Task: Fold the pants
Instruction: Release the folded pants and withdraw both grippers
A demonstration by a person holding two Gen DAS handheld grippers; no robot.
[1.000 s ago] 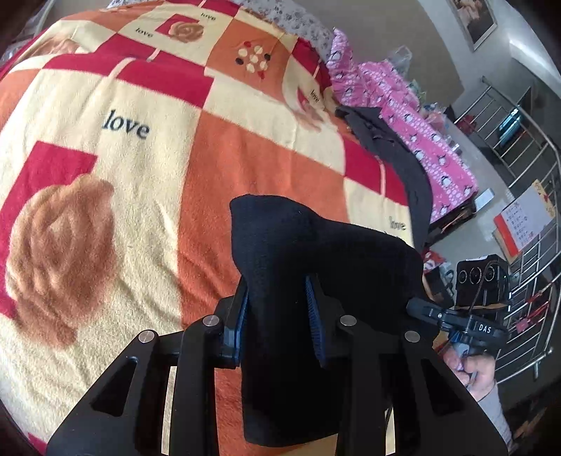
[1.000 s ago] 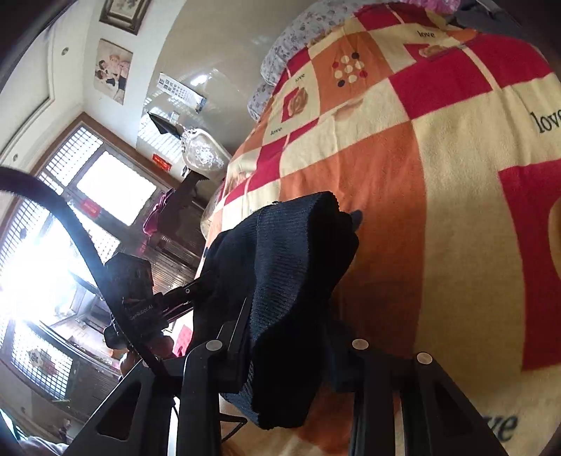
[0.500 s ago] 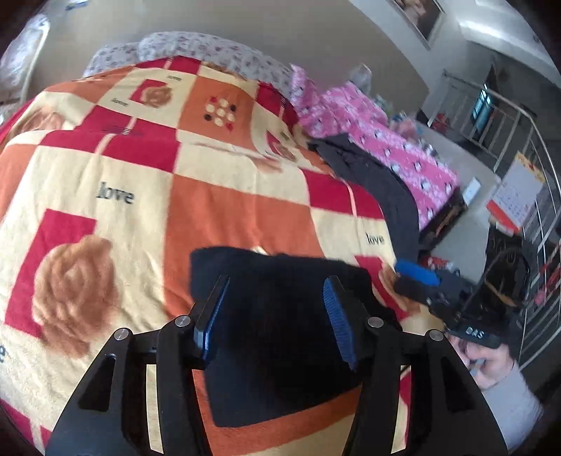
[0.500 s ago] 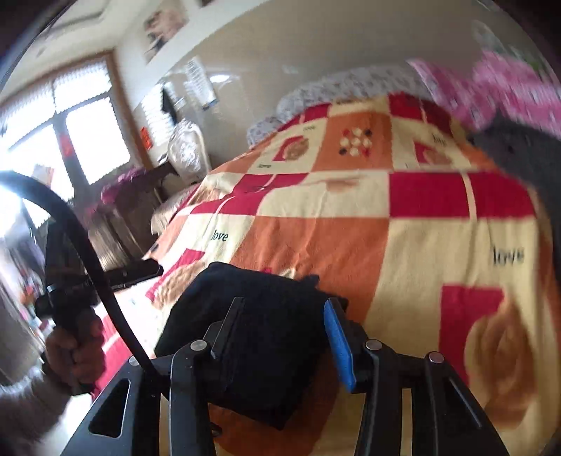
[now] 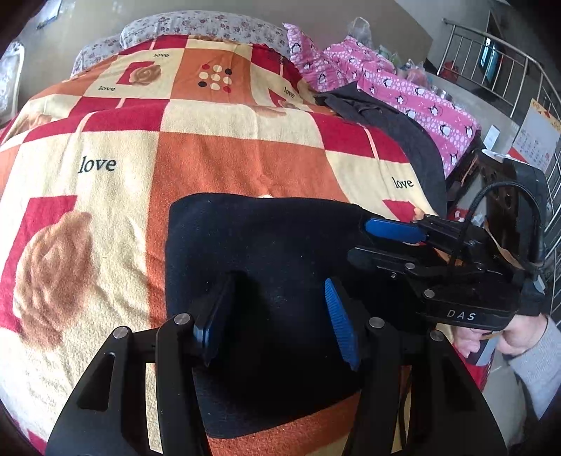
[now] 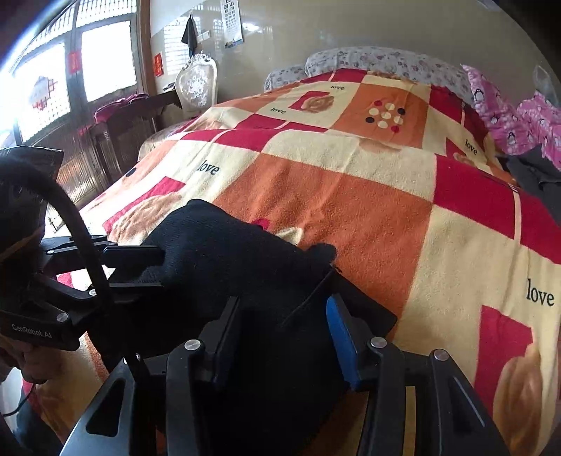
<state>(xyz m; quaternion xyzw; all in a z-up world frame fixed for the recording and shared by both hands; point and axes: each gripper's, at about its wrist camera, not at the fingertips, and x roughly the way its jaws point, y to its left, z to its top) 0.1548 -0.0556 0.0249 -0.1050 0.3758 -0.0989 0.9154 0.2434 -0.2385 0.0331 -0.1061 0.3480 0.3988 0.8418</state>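
Our left tongs [image 5: 277, 315] stand spread, our right tongs [image 6: 280, 333] are opening; the folded pants [image 5: 266, 252] lie free between both, long axis sideways.

Sunlit latticed windows [image 6: 70, 70], pale wall [image 6: 350, 28] — bed under checked blanket [image 6: 403, 210]

I note a bed covered by a patchwork blanket [image 5: 210, 147] in red, orange and cream squares, printed with roses and the word "love"; a floral pillow [image 5: 196, 26] lies at its head; a pink penguin-print quilt [image 5: 413, 94] runs along its far side, with a dark grey garment [image 5: 396, 122] draped beside it; a metal railing [image 5: 519, 73] stands beyond. From the right wrist view I record bright latticed windows [image 6: 101, 56], a white ornate chair [image 6: 196, 86], dark wooden furniture [image 6: 115, 140] and a wall calendar [image 6: 232, 21].
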